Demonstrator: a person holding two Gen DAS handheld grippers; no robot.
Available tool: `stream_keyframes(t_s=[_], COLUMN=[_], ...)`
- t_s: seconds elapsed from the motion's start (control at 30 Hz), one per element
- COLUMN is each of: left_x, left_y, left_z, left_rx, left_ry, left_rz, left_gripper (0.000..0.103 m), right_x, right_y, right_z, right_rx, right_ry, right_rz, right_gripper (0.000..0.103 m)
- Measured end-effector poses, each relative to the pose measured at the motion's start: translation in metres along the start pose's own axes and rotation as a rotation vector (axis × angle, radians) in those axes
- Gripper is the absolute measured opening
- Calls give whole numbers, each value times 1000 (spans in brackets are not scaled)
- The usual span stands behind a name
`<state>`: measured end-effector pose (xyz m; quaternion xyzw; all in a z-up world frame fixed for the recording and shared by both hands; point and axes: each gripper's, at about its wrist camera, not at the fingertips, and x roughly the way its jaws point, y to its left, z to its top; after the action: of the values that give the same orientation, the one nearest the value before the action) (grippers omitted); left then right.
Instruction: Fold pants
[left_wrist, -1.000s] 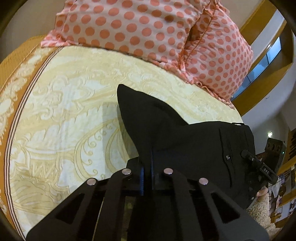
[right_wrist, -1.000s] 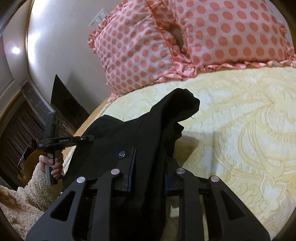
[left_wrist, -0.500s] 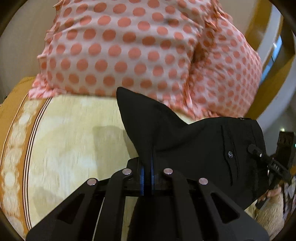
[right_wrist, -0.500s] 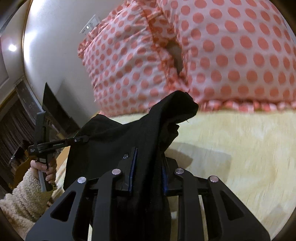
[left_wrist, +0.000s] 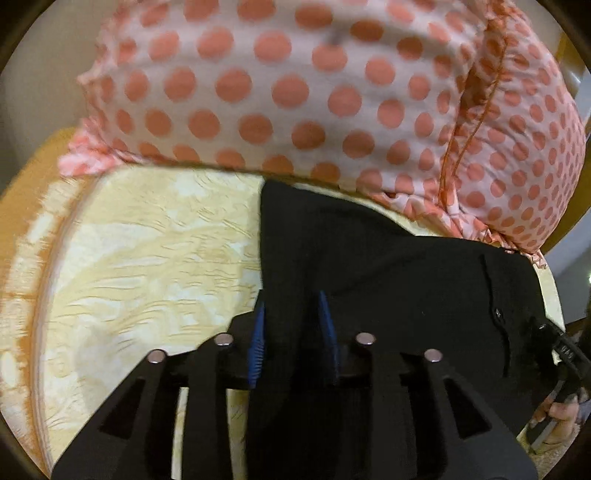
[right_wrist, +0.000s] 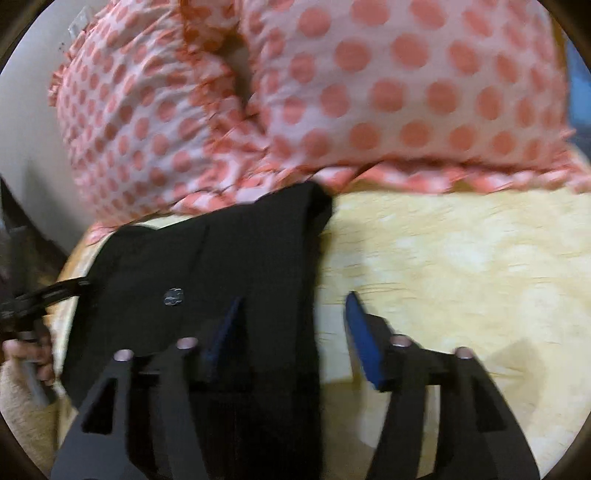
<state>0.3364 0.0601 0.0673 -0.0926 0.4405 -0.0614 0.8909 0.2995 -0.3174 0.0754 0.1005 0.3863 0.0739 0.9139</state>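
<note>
Both sets of jaws, clamped a second ago, now stand spread. Left gripper (left_wrist: 291, 321): black pants (left_wrist: 388, 280) lie loose between its blue pads. Right gripper (right_wrist: 291, 325): jaws wide, straddling the pants' edge. Pants (right_wrist: 221, 266): flat on yellow patterned bedspread (left_wrist: 147, 251), upper corner touching polka-dot pillows (left_wrist: 295, 92), which crowd the bed's far edge.

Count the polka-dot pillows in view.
2. One large pillow sits at the head of the bed, filling the left wrist view's upper middle; a second pillow leans beside it on that view's right. Both sit just beyond the black pants. More could lie outside the frames.
</note>
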Motion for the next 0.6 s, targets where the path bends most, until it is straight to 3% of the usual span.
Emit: stream_keyframes(t_s=[0.03, 0.1, 0.17, 0.27, 0.33, 0.43, 0.53, 0.57, 0.6], left_x=[-17, -41, -64, -76, -76, -64, -36, -27, -30], left_y=[-2, -7, -23, -47, -61, -80, -81, -79, -82], left_z=[-6, -16, -33, -53, -64, -81, -90, -94, -95], left_rx=[9, 21, 66, 117, 158, 235, 236, 227, 241], left_ry=[-47, -114, -138, -87, -60, -14, 99, 122, 93], left_rz=[14, 22, -56, -190, -218, -205, -144, -148, -150], left_gripper=[66, 84, 85, 91, 91, 95, 95, 97, 100], right_x=[-19, -45, -66, -70, -66, -57, -24, -21, -21], right_y=[2, 8, 22, 53, 72, 89, 91, 90, 90], right_z=[-2, -5, -13, -32, -43, -57, -73, -77, -78], right_rx=[-8, -32, -71, -178, -244, -307, -328, -323, -321], right_ry=[-78, -179, -198, -121, -83, -25, 136, 125, 112], right_rz=[-88, -148, -80, 23, 42, 33, -38, -34, -33], right_gripper=[72, 77, 77, 77, 77, 82, 86, 88, 90])
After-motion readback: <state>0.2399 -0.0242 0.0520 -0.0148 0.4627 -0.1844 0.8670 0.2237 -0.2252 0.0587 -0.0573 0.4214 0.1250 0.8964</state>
